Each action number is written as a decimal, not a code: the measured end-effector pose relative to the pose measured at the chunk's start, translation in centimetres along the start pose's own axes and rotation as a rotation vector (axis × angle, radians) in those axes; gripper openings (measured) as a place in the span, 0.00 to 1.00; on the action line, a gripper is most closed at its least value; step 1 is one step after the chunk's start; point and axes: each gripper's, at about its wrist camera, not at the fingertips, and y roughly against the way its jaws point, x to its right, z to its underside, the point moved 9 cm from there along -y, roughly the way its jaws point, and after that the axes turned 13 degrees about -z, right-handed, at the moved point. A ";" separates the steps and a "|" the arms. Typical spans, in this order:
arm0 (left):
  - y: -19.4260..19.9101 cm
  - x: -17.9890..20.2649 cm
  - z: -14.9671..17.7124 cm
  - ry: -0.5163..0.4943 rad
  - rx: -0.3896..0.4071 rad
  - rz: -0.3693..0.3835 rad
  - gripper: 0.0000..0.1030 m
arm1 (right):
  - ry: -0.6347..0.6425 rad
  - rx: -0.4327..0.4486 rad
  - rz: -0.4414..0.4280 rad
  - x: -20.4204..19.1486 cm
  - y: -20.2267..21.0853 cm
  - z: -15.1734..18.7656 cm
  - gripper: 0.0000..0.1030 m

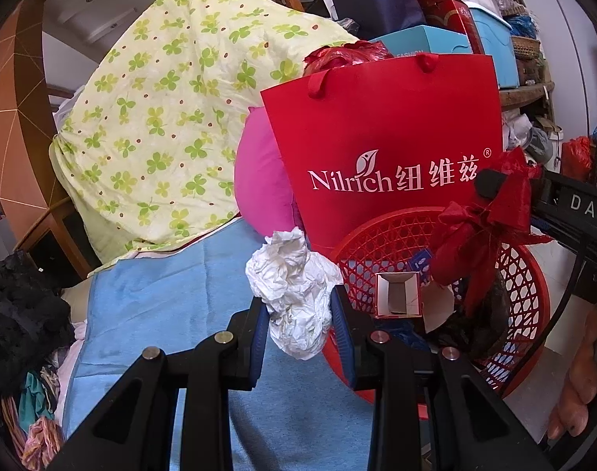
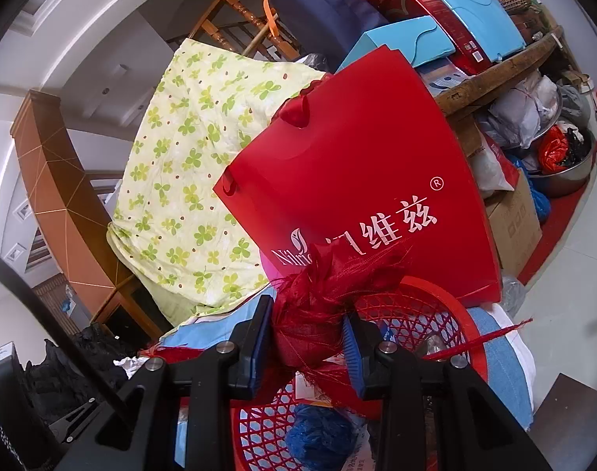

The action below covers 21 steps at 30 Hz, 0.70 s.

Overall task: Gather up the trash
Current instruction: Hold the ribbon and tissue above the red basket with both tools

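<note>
Your left gripper (image 1: 298, 322) clamps crumpled tissue (image 1: 294, 290) beside the basket rim (image 1: 534, 286); your right gripper (image 2: 310, 347) clamps red mesh (image 2: 314, 314) above it.

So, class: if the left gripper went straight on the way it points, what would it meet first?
Probably the red paper bag, passing just left of the red basket rim; depth is hard to judge through the fisheye.

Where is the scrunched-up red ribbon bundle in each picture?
Left wrist view: the red ribbon bundle is at the right, held above the red basket by the right gripper.
Right wrist view: the bundle is low in the middle, pinched between the right gripper's fingers, over the basket.
Shared landmark: the red Nilrich bag stands just behind the basket in both.
</note>
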 end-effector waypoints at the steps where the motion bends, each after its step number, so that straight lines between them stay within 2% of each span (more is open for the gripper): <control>1: 0.0 0.1 0.0 0.000 -0.001 0.002 0.32 | 0.001 -0.001 0.001 0.0 0.0 0.0 0.35; 21: -0.2 0.9 0.0 -0.023 -0.005 0.021 0.32 | -0.021 -0.005 0.000 0.5 -0.1 0.3 0.36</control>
